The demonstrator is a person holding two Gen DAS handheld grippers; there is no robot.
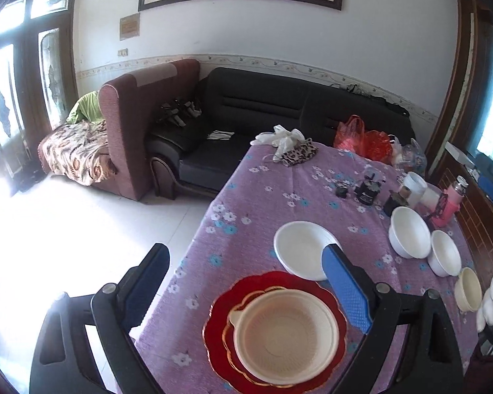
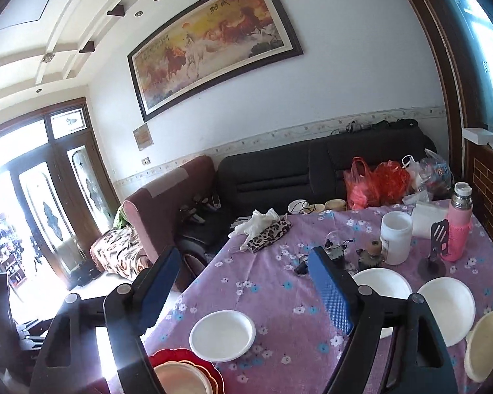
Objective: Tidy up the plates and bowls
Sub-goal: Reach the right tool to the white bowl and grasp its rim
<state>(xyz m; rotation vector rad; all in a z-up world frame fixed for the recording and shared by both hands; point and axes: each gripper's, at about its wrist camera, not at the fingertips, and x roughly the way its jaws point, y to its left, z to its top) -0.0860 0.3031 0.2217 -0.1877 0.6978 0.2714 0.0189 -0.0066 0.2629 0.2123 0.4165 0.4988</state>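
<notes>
A cream bowl point(image 1: 284, 331) sits on a red scalloped plate point(image 1: 220, 325) at the near edge of the purple flowered table point(image 1: 256, 197). A white plate point(image 1: 300, 249) lies just beyond. Two white bowls point(image 1: 409, 231) point(image 1: 445, 252) and a small cream bowl point(image 1: 468, 289) stand to the right. My left gripper point(image 1: 246, 279) is open and empty, above the red plate. My right gripper point(image 2: 243, 282) is open and empty above the table; the white plate point(image 2: 222, 335), red plate point(image 2: 210, 366), white bowls point(image 2: 383, 284) point(image 2: 450, 305) and cream bowl point(image 2: 489, 344) show below it.
A white jar point(image 2: 396, 238), a pink flask point(image 2: 458, 226), a black holder point(image 2: 438, 239), small dark items point(image 2: 337, 251), a leopard pouch point(image 2: 269, 234) with white gloves point(image 2: 258, 221) and plastic bags point(image 2: 374, 182) crowd the table's far side. Sofas point(image 1: 263, 111) stand behind.
</notes>
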